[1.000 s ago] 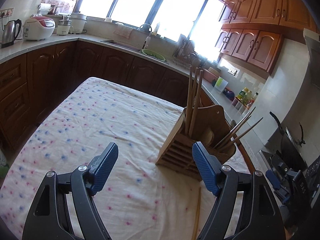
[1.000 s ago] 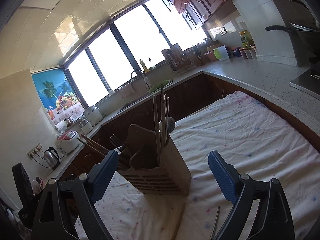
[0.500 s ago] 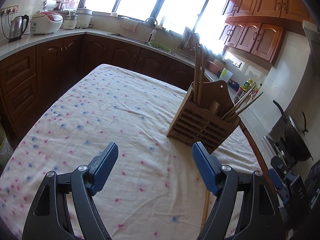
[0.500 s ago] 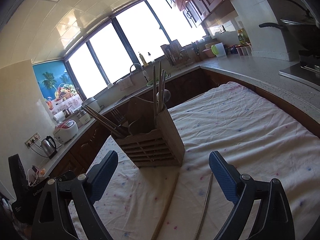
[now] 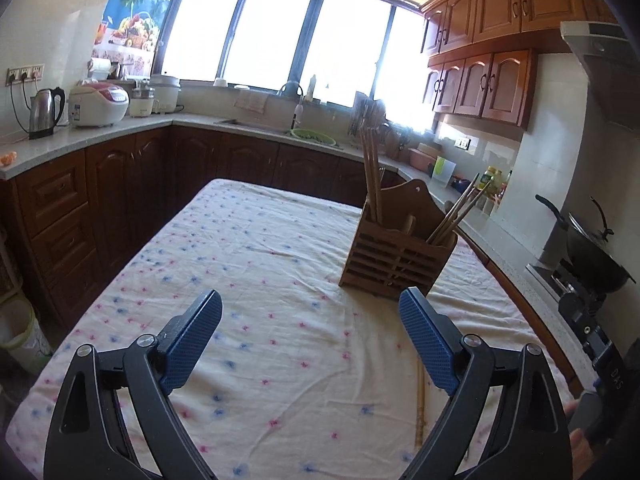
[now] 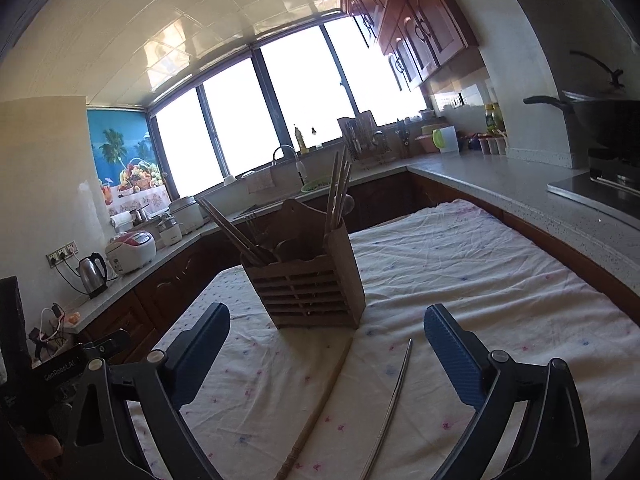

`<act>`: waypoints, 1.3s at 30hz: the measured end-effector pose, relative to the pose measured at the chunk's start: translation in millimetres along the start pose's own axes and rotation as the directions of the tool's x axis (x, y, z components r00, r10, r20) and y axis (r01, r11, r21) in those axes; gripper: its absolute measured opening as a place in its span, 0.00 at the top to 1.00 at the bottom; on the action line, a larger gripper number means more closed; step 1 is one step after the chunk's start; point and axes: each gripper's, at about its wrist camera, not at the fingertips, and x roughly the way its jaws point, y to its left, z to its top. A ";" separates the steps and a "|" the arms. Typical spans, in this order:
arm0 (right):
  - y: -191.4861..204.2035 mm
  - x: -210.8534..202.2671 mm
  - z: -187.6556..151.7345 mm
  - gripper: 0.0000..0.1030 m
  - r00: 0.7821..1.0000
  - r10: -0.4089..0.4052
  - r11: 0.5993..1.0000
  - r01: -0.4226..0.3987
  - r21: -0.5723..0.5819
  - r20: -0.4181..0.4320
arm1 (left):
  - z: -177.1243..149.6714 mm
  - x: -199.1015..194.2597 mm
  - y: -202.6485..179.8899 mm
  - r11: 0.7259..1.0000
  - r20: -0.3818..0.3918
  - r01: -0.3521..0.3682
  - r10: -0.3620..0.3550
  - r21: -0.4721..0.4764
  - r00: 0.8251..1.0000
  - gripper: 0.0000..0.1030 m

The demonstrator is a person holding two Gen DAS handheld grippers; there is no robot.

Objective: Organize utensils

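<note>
— What's that slatted thing mid-frame?
— A wooden utensil holder [image 6: 308,280], boxy with louvred sides, standing on the wrinkled, speckled tablecloth [image 5: 248,280]. Chopsticks [image 6: 338,196] poke up from one compartment, more lean out the other side.
— And loose on the cloth?
— A bamboo chopstick [image 6: 320,396] and a thin metal chopstick [image 6: 394,400], lower centre, both cut off by the frame edge.
— The grippers?
— Left gripper [image 5: 310,344] and right gripper [image 6: 326,354] both spread wide, ribbed blue pads bare. What's deep inside the holder I can't make out
</note>
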 end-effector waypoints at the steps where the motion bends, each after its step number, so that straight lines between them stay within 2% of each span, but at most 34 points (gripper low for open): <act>1: 5.8 -9.4 1.5 0.00 0.999 0.006 0.999 -0.005 -0.036 0.036 | -1.1 -7.0 -1.3 1.000 0.026 -0.008 0.008 0.014 1.000 0.01; 4: 23.1 -35.7 0.9 0.00 0.990 0.013 0.989 0.008 -0.151 0.138 | -7.5 -20.7 -4.2 0.998 0.082 -0.038 0.034 0.049 0.996 0.00; 7: 29.9 -47.3 -5.9 0.00 0.985 0.010 0.976 0.027 -0.215 0.172 | -17.3 -21.3 -5.4 0.996 0.080 -0.055 0.050 0.067 0.996 0.00; 14: 10.1 -42.5 -24.1 0.00 0.994 -0.022 0.986 0.038 -0.162 0.103 | -44.5 -10.0 -14.7 0.991 0.025 -0.072 0.070 0.112 0.997 0.00; 20: -8.3 -48.0 -30.2 0.00 0.994 -0.054 0.991 0.065 -0.117 0.094 | -64.2 -5.2 -21.7 0.985 -0.004 -0.085 0.087 0.149 0.996 0.00; 26: -14.3 -46.9 -35.7 0.00 0.996 -0.057 0.993 0.064 -0.097 0.072 | -66.8 -8.0 -25.1 0.983 0.005 -0.094 0.094 0.160 0.996 0.00; 39: -2.7 -51.5 -48.4 0.00 0.997 -0.027 0.990 0.036 -0.139 0.067 | -69.8 -20.2 -24.8 0.979 0.020 -0.120 0.119 0.165 0.993 0.00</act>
